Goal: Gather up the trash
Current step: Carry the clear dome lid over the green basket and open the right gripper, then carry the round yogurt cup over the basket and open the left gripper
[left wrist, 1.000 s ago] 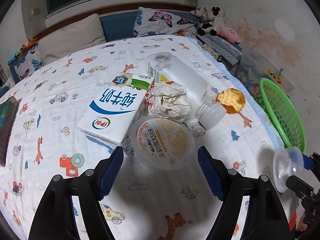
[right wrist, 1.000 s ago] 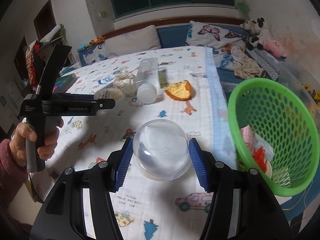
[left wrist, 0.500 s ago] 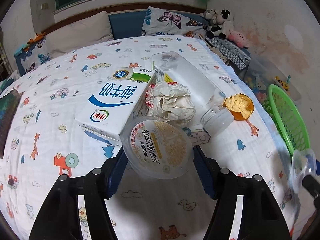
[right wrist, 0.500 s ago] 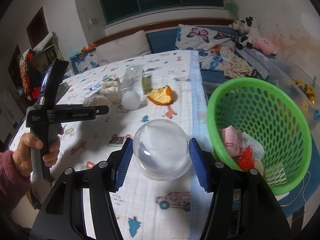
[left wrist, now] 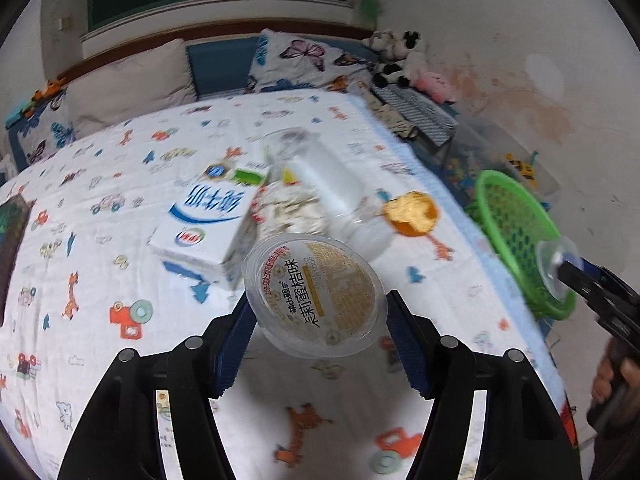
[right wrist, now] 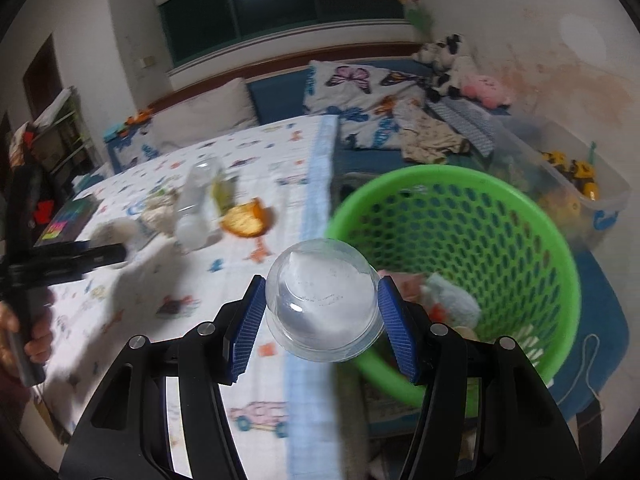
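Observation:
My left gripper (left wrist: 316, 316) is shut on a clear jelly cup with a gold printed lid (left wrist: 314, 294), lifted off the patterned sheet. Behind it lie a white and blue milk carton (left wrist: 204, 220), crumpled paper (left wrist: 292, 210), a clear plastic bottle (left wrist: 320, 176) and an orange peel (left wrist: 412, 214). My right gripper (right wrist: 320, 316) is shut on an empty clear plastic cup (right wrist: 322, 300), held at the bed's edge beside the rim of the green basket (right wrist: 532, 216). The basket holds several pieces of trash. The right gripper and its cup (left wrist: 556, 268) show at the right of the left wrist view.
The bed (left wrist: 100, 280) has pillows (left wrist: 128, 88) and soft toys (left wrist: 400, 56) at its head. A clear bin of toys (right wrist: 576, 176) stands past the basket. A dark book (right wrist: 68, 220) lies on the far side of the bed. A hand (right wrist: 36, 344) holds the left gripper's handle.
My left gripper closed on the jelly cup and lifted it off the sheet. My right gripper carried the clear cup rightward from over the bed to the basket's rim.

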